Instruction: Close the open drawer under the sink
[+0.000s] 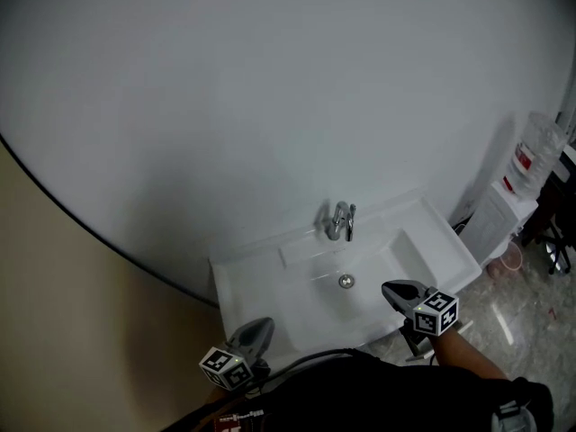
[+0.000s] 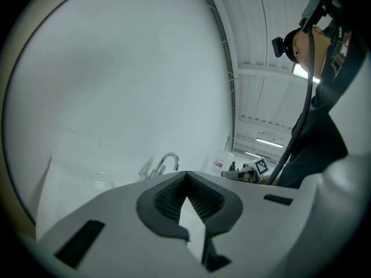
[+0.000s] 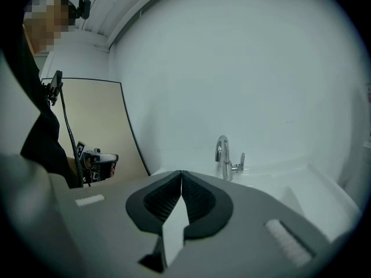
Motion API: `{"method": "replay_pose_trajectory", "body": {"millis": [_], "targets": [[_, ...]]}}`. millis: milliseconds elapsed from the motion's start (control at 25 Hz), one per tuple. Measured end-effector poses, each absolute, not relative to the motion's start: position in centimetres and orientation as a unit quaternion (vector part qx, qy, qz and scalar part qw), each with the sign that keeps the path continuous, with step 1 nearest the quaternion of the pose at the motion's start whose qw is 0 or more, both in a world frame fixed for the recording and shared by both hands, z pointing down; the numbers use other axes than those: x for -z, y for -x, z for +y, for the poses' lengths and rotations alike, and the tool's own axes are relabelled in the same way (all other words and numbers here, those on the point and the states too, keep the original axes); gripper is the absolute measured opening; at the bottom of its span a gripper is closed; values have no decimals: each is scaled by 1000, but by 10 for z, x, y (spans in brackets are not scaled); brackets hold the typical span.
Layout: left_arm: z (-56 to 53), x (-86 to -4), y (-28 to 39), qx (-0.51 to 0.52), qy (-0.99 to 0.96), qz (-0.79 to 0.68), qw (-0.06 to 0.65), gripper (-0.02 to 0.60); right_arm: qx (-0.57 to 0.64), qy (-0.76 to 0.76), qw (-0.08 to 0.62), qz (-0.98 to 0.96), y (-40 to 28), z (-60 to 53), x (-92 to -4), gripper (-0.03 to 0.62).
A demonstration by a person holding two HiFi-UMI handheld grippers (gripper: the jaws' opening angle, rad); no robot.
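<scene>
Head view: white sink [image 1: 261, 286] sits at lower centre of the frame against a plain pale wall, with the faucet [image 1: 339, 220] at its back edge and the drain [image 1: 346, 281] in the bowl. The left gripper [image 1: 254, 333] is at lower left, by the sink's front-left corner. The right gripper [image 1: 400, 292] is at lower right, over the front-right part of the bowl. Both point up-frame towards the wall. Tongs: in each gripper view the two dark ribbed pads meet at their tips with nothing between them, so both pairs are pressed together and empty. Shut jaws make a blunt nose, which probably suits pushing a drawer front, since nothing here needs pinching. Task's thing: the drawer shows in no view. My reading is that it lies below the sink's front edge, off the bottom of the head view and behind the person's dark clothing [image 1: 378, 394]. Both gripper views look across the basin top at the faucet, not beneath it. Judgement: the closing push is not yet set up, and the grippers stand at rim level, so at least one must drop below the basin before it can meet the drawer front. A water dispenser [image 1: 508, 210] stands at far right, well apart from the sink.
</scene>
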State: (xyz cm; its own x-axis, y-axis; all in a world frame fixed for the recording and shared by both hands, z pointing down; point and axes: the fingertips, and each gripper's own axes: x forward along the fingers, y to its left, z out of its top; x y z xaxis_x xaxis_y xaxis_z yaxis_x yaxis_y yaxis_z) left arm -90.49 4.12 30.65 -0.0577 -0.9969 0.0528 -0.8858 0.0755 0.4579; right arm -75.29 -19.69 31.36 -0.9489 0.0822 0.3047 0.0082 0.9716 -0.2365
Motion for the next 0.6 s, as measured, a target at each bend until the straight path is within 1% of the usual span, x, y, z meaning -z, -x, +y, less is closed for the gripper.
{"method": "replay_pose_trajectory", "body": {"millis": [120,240,440,600], "targets": [[31,-312,904,145,-678,-695,191,-2,-115,11,160,-980,749,-195,-314,3],[15,-313,887,136,-692,-681,196,-2,-116,-8,153,-981,729,-207,-314,3],[-27,-306,851,113,-712,-668,187,-2,-113,-37,135,-984,675,-247,-313,3],[-71,-303,809,118,-721,-655,191,-2,-116,-68,125,-983,614,-287,-317,3]]}}
